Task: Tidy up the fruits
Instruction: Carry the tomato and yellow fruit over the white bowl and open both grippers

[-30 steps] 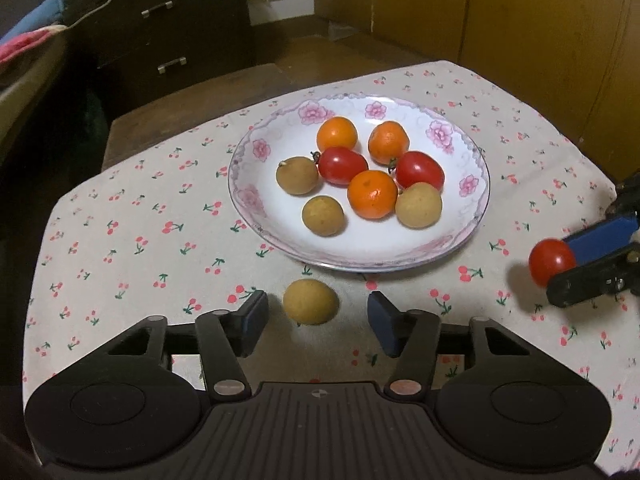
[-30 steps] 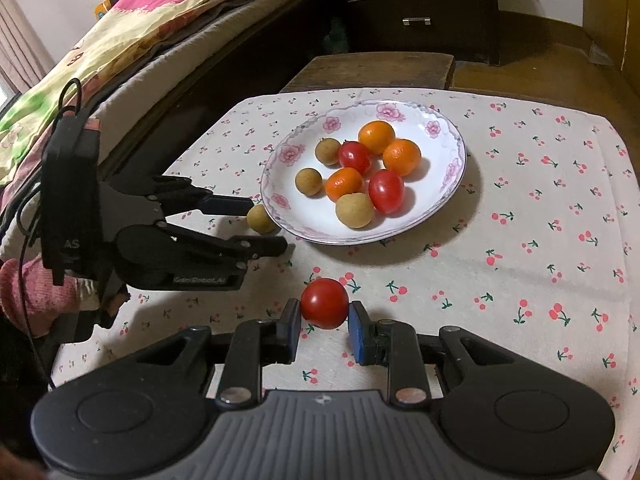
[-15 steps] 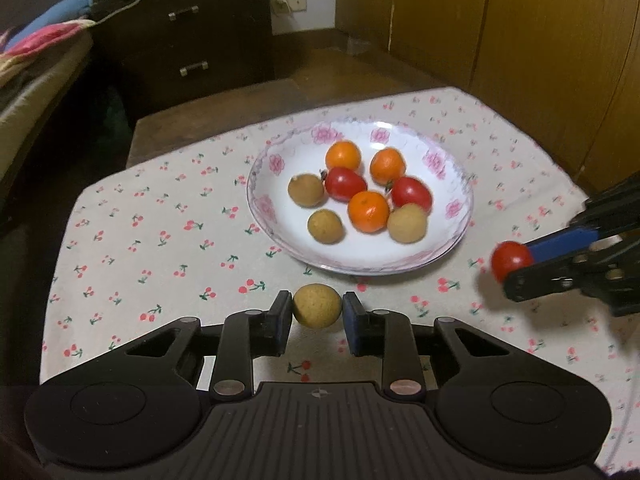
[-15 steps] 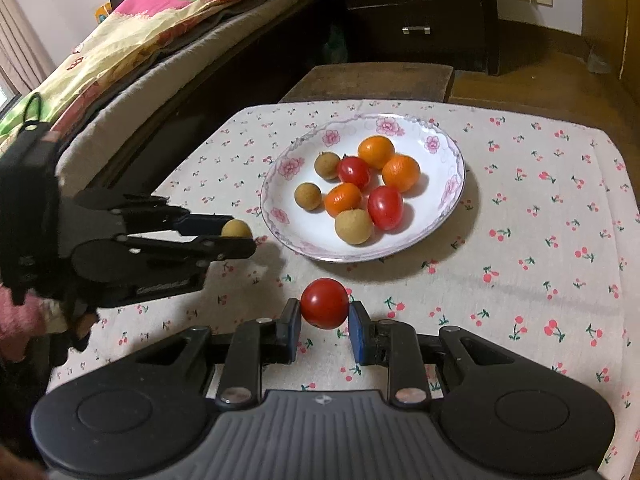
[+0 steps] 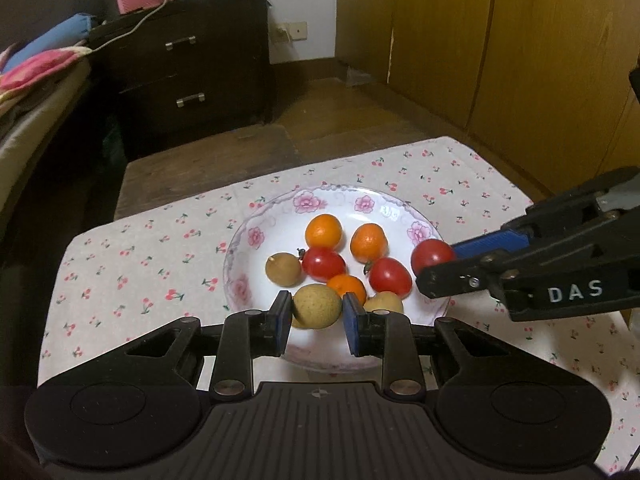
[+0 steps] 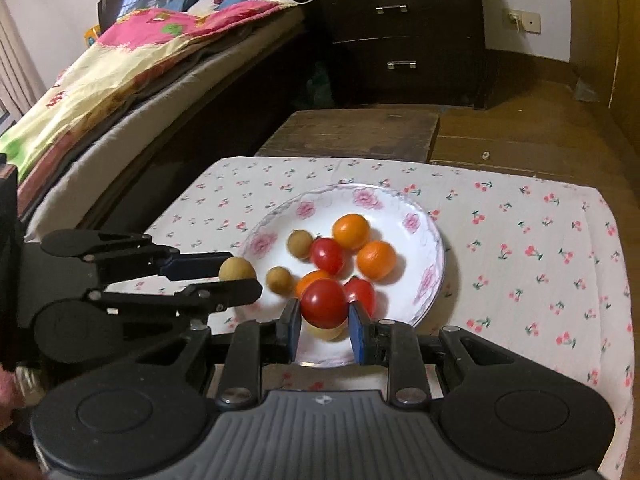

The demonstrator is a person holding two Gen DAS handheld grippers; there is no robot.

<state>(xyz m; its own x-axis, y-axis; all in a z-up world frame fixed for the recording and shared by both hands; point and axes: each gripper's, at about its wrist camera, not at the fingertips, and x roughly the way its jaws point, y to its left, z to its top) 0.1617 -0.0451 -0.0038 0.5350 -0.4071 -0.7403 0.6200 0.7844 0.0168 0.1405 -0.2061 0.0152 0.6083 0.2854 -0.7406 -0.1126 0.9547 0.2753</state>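
My left gripper (image 5: 316, 312) is shut on a tan longan (image 5: 316, 311) and holds it in the air over the near rim of the flowered white plate (image 5: 256, 236). In the right wrist view the same longan (image 6: 237, 270) shows at the left gripper's tips, beside the plate's left rim (image 6: 264, 240). My right gripper (image 6: 325, 312) is shut on a red cherry tomato (image 6: 324, 303), also lifted over the plate's near edge; that tomato (image 5: 433, 255) appears at the plate's right rim in the left wrist view. The plate holds oranges, tomatoes and longans.
The plate sits on a table under a cherry-print cloth (image 5: 132, 264). A low wooden bench (image 6: 352, 130) stands past the table's far edge, with a dark dresser (image 5: 192, 76) behind it. A bed with a bright quilt (image 6: 132, 76) runs along the left.
The left gripper closed on the longan that lay on the cloth and lifted it. Both grippers moved with their fruit from the cloth toward the plate.
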